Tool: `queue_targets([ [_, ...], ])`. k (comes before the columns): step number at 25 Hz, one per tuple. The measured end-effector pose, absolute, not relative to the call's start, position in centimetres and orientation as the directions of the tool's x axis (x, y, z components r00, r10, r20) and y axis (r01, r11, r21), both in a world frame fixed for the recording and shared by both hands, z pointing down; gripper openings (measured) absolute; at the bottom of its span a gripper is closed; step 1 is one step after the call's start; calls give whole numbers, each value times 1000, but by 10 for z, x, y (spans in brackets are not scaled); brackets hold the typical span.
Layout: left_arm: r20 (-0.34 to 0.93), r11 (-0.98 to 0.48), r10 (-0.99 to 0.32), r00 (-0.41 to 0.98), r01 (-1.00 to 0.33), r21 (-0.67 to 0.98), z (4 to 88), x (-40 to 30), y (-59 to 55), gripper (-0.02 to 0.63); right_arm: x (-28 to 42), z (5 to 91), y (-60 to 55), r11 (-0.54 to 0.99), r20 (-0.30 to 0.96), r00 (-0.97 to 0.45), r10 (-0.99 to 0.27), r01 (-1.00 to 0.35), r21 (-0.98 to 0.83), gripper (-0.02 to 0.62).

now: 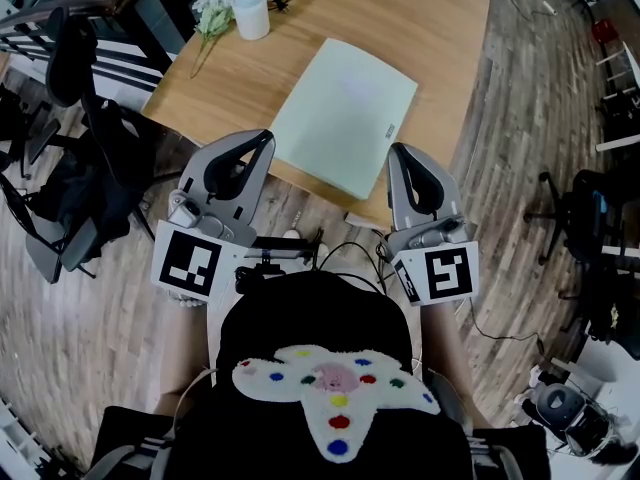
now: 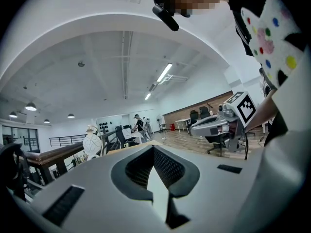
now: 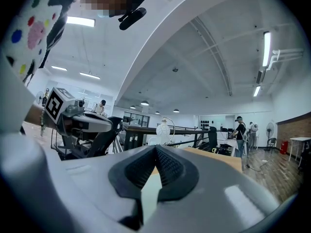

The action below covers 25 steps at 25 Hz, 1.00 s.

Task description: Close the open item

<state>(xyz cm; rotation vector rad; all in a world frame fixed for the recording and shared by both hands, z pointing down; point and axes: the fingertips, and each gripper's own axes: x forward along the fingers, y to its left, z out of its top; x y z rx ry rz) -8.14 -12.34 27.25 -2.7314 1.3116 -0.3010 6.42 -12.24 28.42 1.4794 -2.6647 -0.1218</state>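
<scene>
Across the far half of the head view runs the wooden desk (image 1: pixel 430 28), and the task's thing lies flat on its near part: a pale green folder (image 1: pixel 345 113), turned at an angle, with its near corner close to the desk's near edge. Its cover looks down and flush, with no raised flap or gap that I can make out, so I judge it closed already and the task about done; being thin and flat, it should lie as it is without being held. That would explain why both tools are held back by the person's body, short of the folder and touching nothing. The left claw (image 1: pixel 262 140) hangs just off the folder's near left side, and the right claw (image 1: pixel 397 150) just off its near right corner, one to each side, where they would frame a cover pressed shut. Each gripper view shows its jaws drawn together with nothing between the pads, pointing roughly level over the desk top, not down at it. Well apart, at the far left corner, stand a white cup (image 1: pixel 250 10) and beside it a small bunch of flowers (image 1: pixel 212 18), far enough off that neither is in the way.
</scene>
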Motion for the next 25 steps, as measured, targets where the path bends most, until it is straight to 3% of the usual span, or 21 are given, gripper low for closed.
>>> queue_targets([
  [25,143,-624,-781,608,-759,-186,277,-82,-124,6,59,290,-124,536,62,-532,-844,-836,118,8],
])
